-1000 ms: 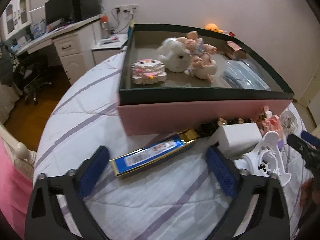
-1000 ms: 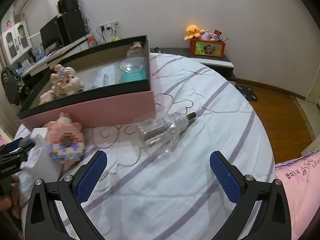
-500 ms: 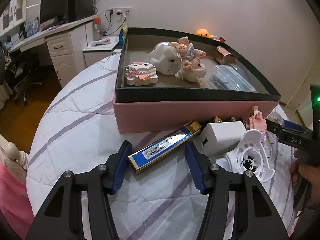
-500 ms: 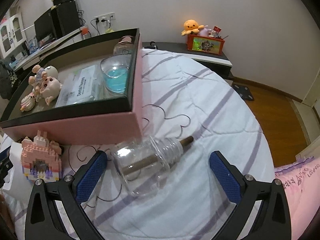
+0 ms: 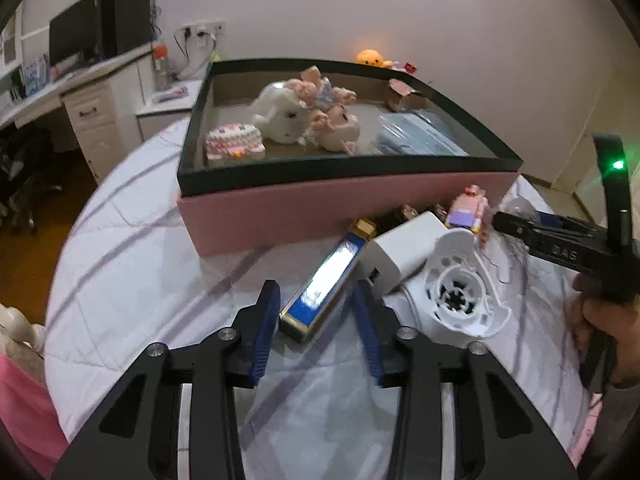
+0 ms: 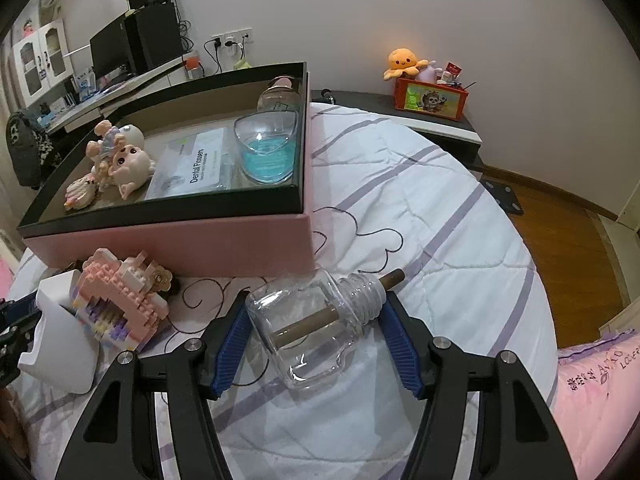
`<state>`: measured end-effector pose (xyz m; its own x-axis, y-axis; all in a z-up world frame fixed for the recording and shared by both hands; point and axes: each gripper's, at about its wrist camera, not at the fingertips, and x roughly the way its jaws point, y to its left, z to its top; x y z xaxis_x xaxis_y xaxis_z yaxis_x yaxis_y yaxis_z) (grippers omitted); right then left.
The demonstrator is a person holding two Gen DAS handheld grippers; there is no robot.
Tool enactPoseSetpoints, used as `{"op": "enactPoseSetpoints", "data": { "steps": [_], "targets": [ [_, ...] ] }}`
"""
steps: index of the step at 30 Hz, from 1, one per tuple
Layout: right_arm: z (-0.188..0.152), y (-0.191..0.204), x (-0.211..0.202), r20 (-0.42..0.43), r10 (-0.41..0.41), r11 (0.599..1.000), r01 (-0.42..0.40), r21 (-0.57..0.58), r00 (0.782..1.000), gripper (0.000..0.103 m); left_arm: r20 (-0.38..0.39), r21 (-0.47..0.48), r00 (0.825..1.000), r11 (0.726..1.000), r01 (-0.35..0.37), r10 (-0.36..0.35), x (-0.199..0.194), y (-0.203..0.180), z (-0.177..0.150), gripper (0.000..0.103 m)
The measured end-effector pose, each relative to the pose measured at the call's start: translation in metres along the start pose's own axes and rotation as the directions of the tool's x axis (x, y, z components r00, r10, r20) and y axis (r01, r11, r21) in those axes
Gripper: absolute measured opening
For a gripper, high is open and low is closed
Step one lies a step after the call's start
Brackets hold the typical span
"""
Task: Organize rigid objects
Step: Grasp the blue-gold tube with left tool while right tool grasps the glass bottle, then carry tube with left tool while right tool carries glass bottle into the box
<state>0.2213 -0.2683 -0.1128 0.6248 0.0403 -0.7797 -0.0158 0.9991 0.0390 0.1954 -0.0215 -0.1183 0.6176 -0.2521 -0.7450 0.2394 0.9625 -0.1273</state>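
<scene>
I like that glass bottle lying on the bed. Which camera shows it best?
The right wrist view: the bottle lies whole between the right gripper's fingers. The left wrist view shows only a bit of it.

Person's hand [image 5: 604, 320] cut off at the right edge; dark trinkets [image 5: 404, 214] behind white charger [image 5: 400, 252], indistinct.

Pink box [image 5: 320, 208], black rim — white quilt [image 6: 420, 208], purple stripes.

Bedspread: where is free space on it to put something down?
The bedspread is bare right of the pink box, beyond the glass bottle, and left of the blue tube. In front of the box is crowded.
</scene>
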Motion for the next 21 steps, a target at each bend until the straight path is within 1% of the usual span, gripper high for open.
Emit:
{"op": "enactPoseSetpoints", "data": {
  "steps": [1, 3, 4, 6, 7, 9, 10, 13, 15, 21],
  "targets": [
    [0.001, 0.000, 0.001, -0.001, -0.001, 1.000, 0.001, 0.002, 1.000, 0.064, -0.006, -0.001, 1.000, 1.000, -0.015, 0.015, 0.003, 0.001, 0.002, 0.059],
    [0.002, -0.001, 0.002, -0.001, -0.001, 1.000, 0.001, 0.008, 1.000, 0.064, -0.009, 0.003, 1.000, 1.000, -0.004, 0.004, 0.007, 0.001, 0.006, 0.060],
    [0.003, -0.002, 0.003, -0.002, 0.000, 1.000, 0.000, 0.011, 1.000, 0.064, -0.014, 0.008, 1.000, 1.000, 0.008, -0.008, 0.011, 0.001, 0.008, 0.057],
    [0.004, -0.002, 0.004, -0.002, 0.001, 1.000, -0.001, 0.011, 1.000, 0.064, -0.028, 0.019, 0.999, 0.999, 0.033, -0.033, 0.016, -0.001, 0.011, 0.047],
    [0.004, -0.002, 0.003, -0.001, 0.001, 1.000, -0.001, 0.007, 1.000, 0.064, -0.036, 0.032, 0.999, 0.999, 0.039, -0.038, 0.017, -0.003, 0.010, 0.037],
    [0.003, -0.001, 0.001, 0.004, 0.014, 1.000, -0.014, 0.000, 1.000, 0.064, -0.037, 0.052, 0.998, 0.997, 0.050, -0.048, 0.016, -0.007, 0.008, 0.028],
    [0.002, -0.001, 0.000, 0.007, 0.024, 1.000, -0.024, 0.000, 1.000, 0.064, -0.040, 0.054, 0.997, 0.996, 0.068, -0.066, 0.014, -0.009, 0.006, 0.019],
    [-0.002, -0.001, -0.006, 0.016, 0.042, 0.999, -0.042, 0.004, 0.999, 0.064, -0.028, 0.051, 0.997, 0.996, 0.073, -0.072, 0.008, -0.010, 0.000, 0.018],
    [-0.006, 0.000, -0.010, 0.020, 0.051, 0.999, -0.051, 0.005, 0.999, 0.064, -0.012, 0.027, 0.997, 0.997, 0.079, -0.078, 0.002, -0.008, -0.001, 0.018],
    [-0.014, 0.001, -0.023, 0.035, 0.075, 0.997, -0.076, 0.015, 0.997, 0.064, 0.032, 0.003, 0.997, 0.998, 0.067, -0.067, -0.020, -0.005, -0.009, 0.017]
  ]
}}
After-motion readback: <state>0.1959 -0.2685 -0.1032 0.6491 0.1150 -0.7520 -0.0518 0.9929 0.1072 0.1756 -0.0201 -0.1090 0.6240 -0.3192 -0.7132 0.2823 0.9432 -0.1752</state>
